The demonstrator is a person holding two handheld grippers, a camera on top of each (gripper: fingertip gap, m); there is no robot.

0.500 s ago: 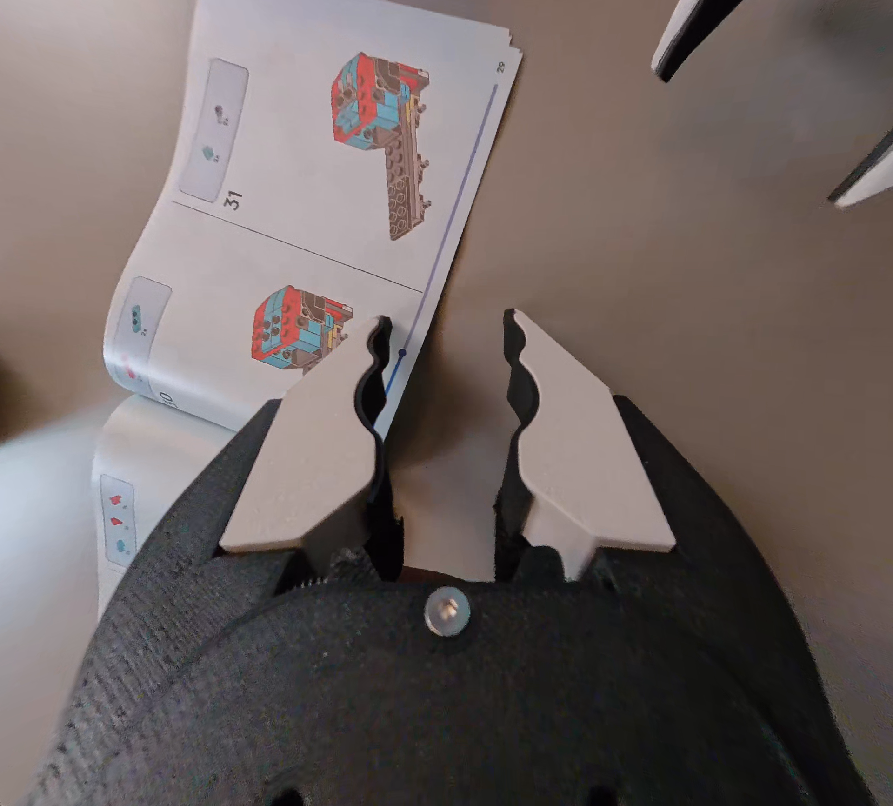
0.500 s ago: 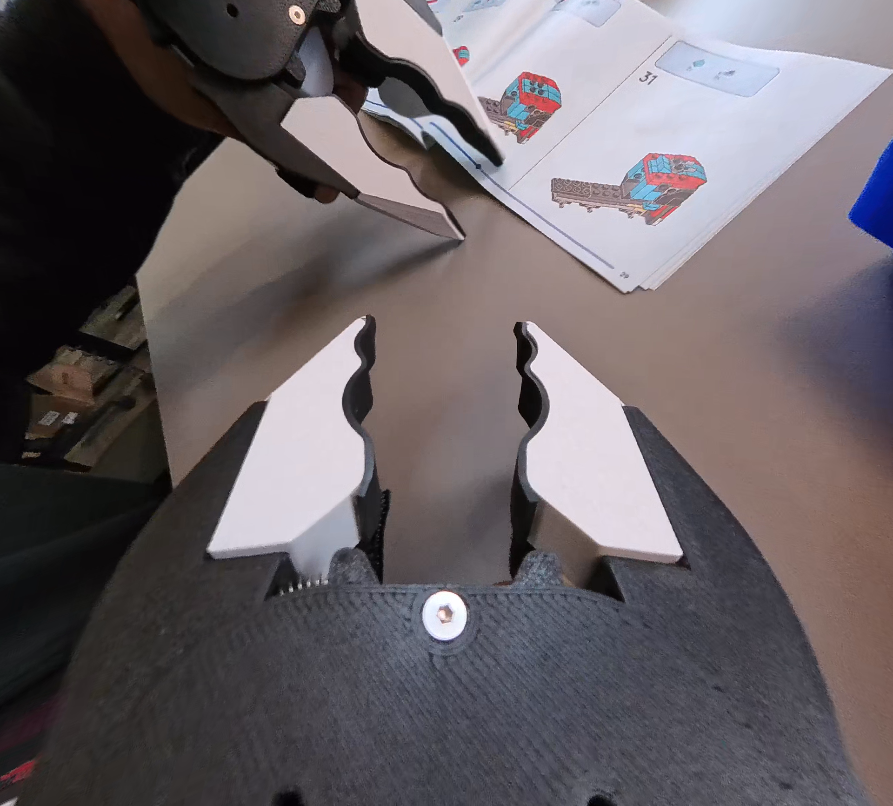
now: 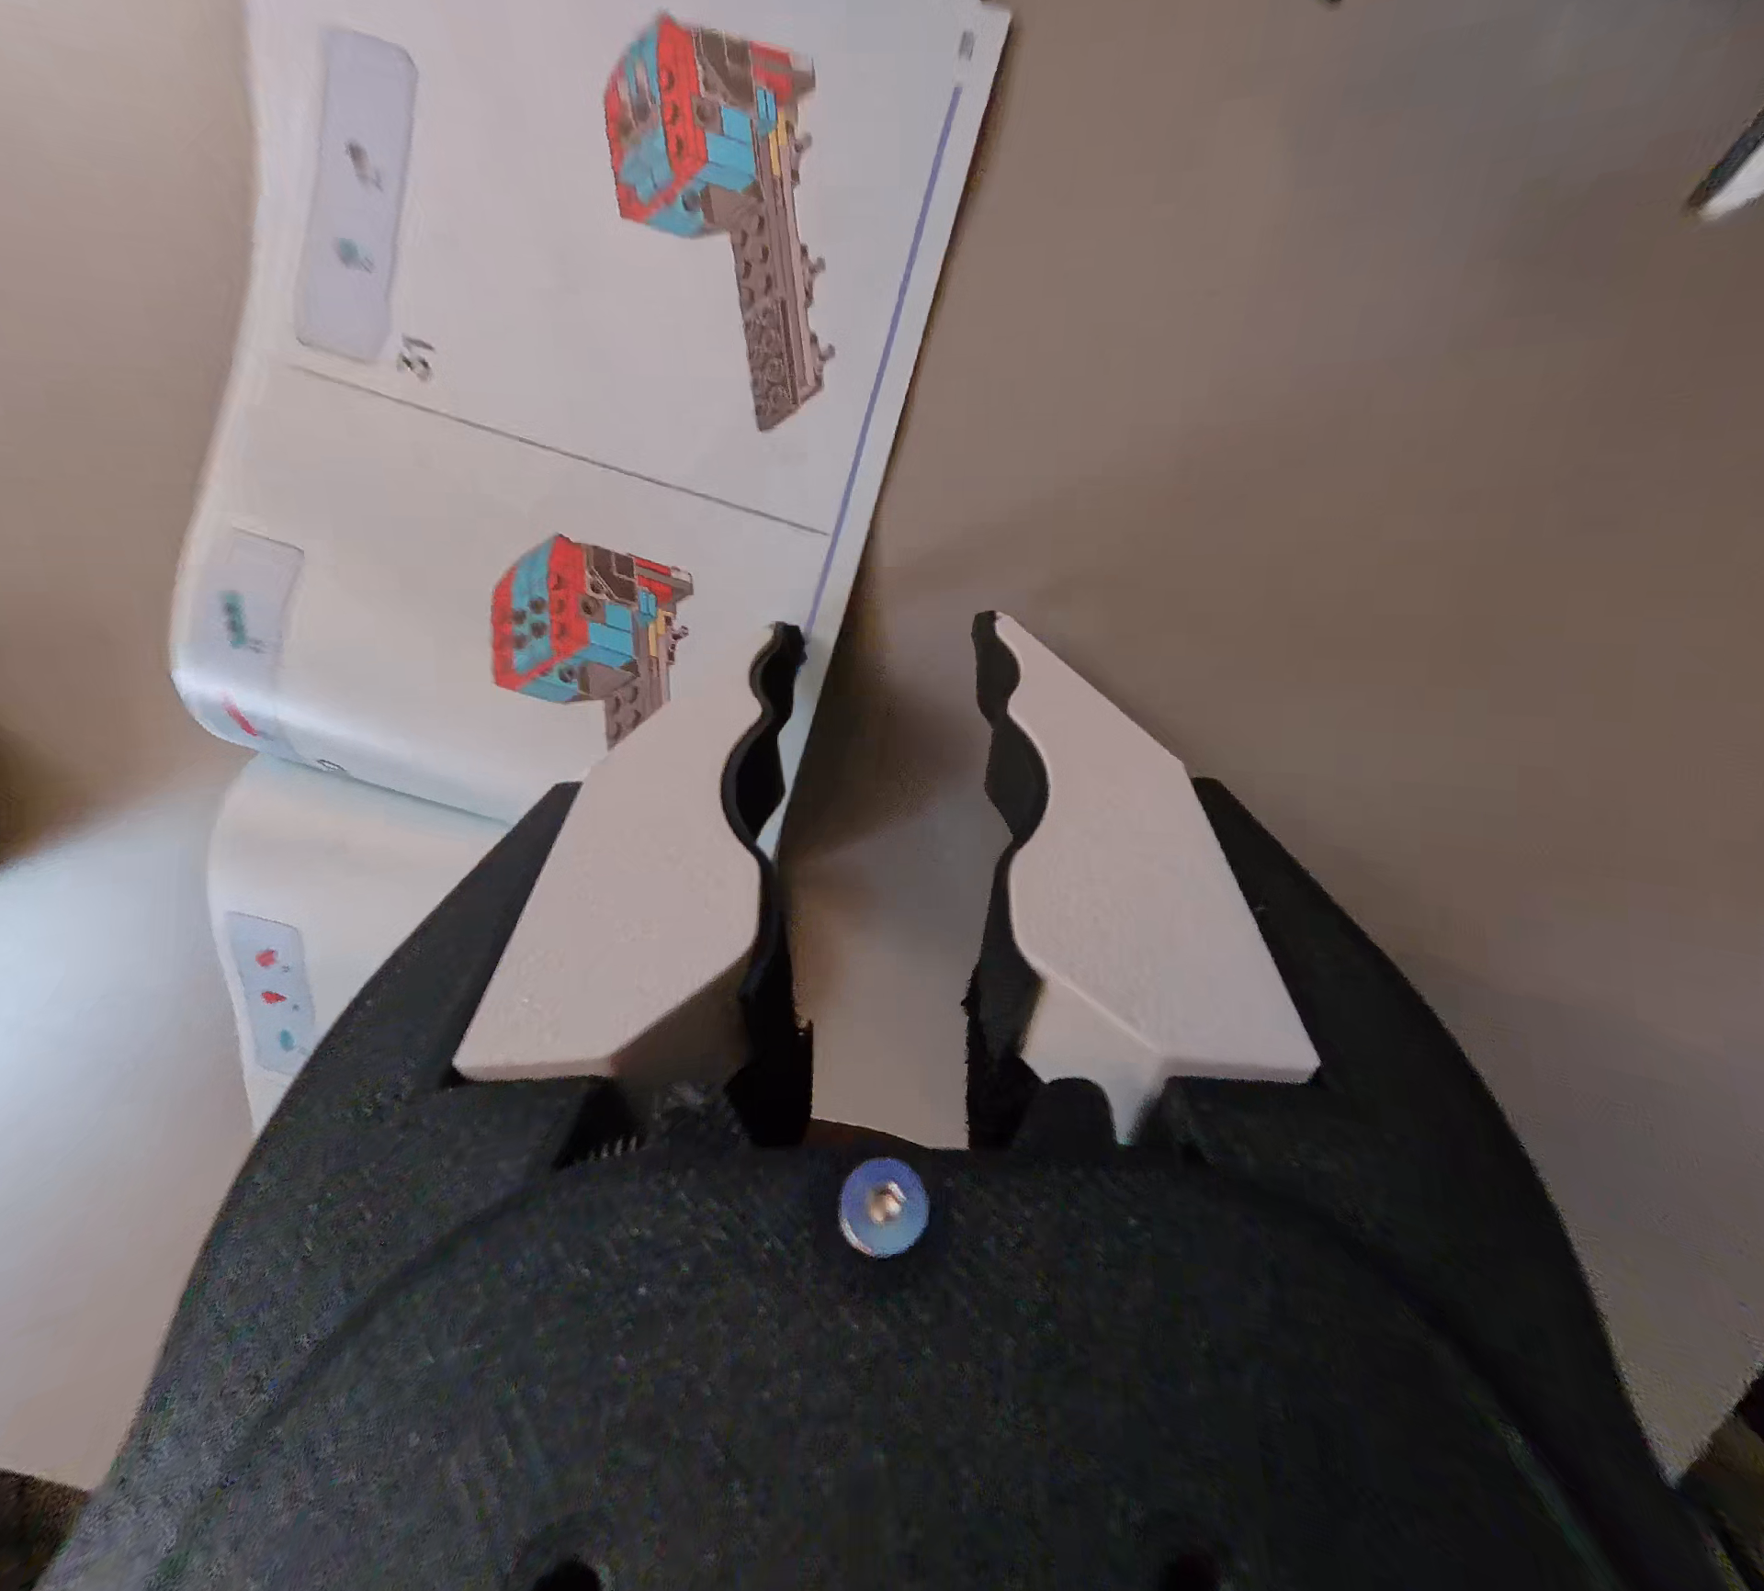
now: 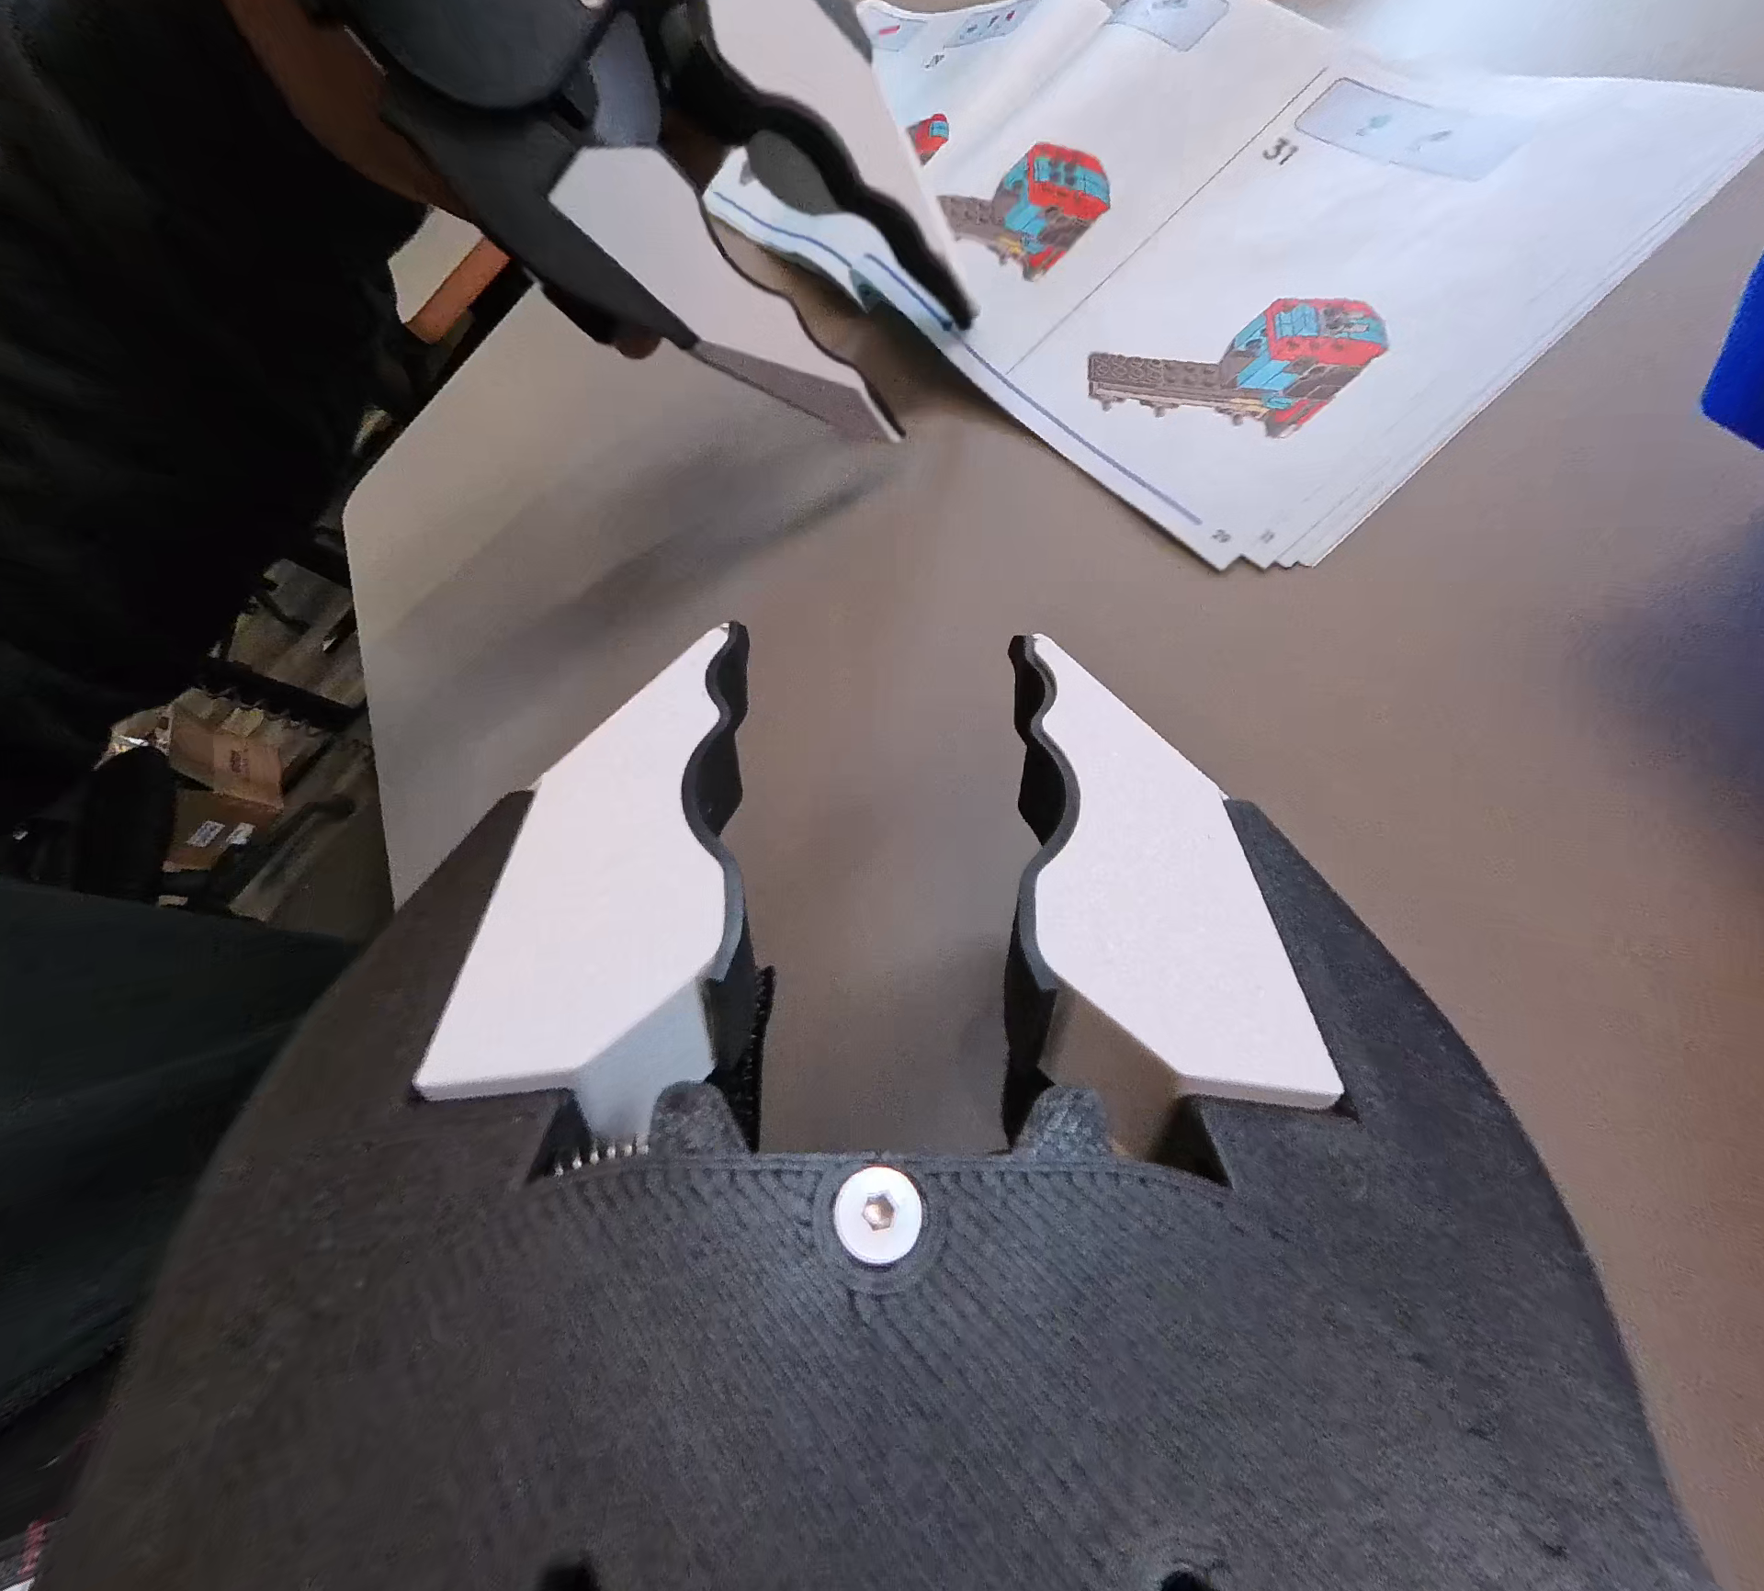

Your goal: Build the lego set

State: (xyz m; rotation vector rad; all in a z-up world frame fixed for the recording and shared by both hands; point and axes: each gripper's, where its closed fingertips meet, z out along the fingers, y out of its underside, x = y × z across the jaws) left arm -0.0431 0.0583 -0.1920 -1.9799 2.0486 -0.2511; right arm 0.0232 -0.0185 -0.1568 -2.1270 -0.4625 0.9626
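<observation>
Your tongs are at the booklet's edge.
Left tongs [image 3: 883,634] gape wide, one tip on the booklet [image 3: 573,362] (upper left); right tongs [image 4: 878,639] gape wide over bare counter [image 4: 1241,782].

Table [image 4: 1241,829] bare between right gripper [image 4: 878,639] and instruction booklet [image 4: 1432,285], so straight path ahead left open. Left gripper [image 4: 926,371] parked at booklet's near corner, one fingertip on page edge, that side blocked. Blue object [image 4: 1737,362] seen at far right edge, pretty blurry.
</observation>
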